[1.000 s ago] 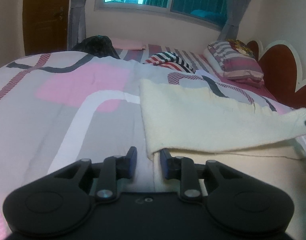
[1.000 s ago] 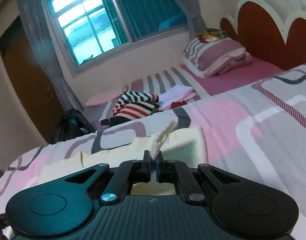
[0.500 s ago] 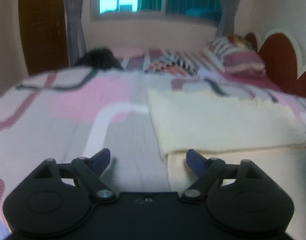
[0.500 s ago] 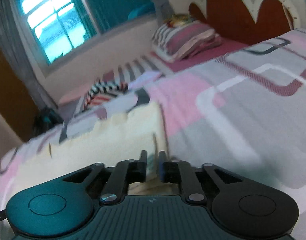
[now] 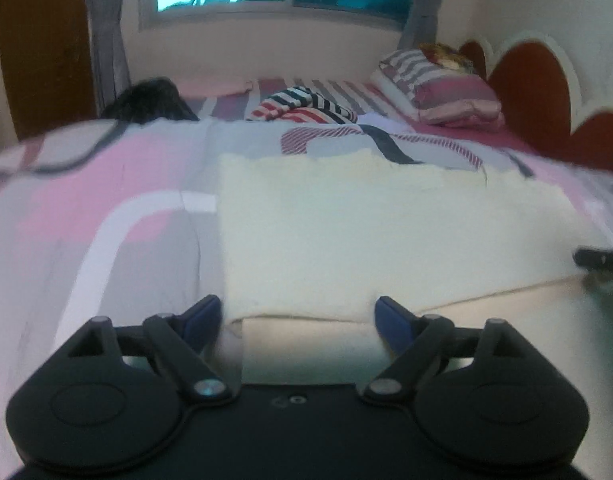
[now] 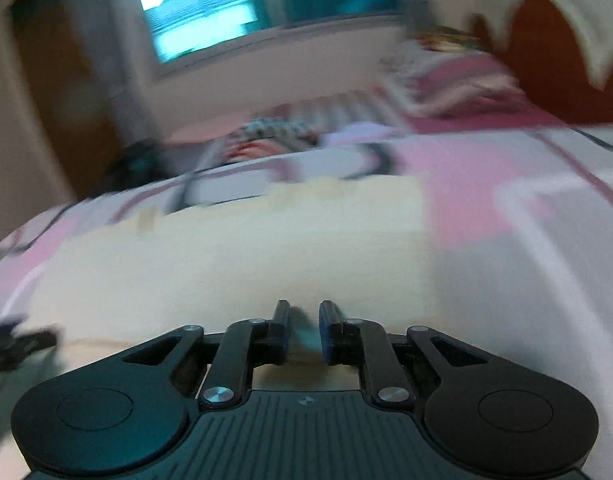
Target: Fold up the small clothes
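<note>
A cream knitted garment [image 5: 366, 240] lies folded over itself on the patterned bedspread [image 5: 106, 200], its upper layer flat. My left gripper [image 5: 298, 306] hovers at the fold's near left corner. Its jaws stand wide and are still opening, and the pads do not touch the cloth below them. In the blurred right wrist view the same garment [image 6: 246, 256] fills the middle. My right gripper [image 6: 304, 310] sits low over its near edge, jaws a narrow gap apart with no cloth pinched between them. Each gripper shows at the edge of the other's view: right [image 5: 602, 258], left [image 6: 14, 340].
A striped garment [image 5: 306, 110] and a striped pillow [image 5: 438, 92] lie at the far end of the bed. The red scalloped headboard [image 5: 546, 92] stands at the right. A black bag [image 5: 150, 100] sits by the brown door [image 5: 46, 40] at the far left.
My left jaws spread wide and let go of the cloth's corner. My right jaws parted slightly, dropped the raised edge and sank; the folded layer now lies flat.
</note>
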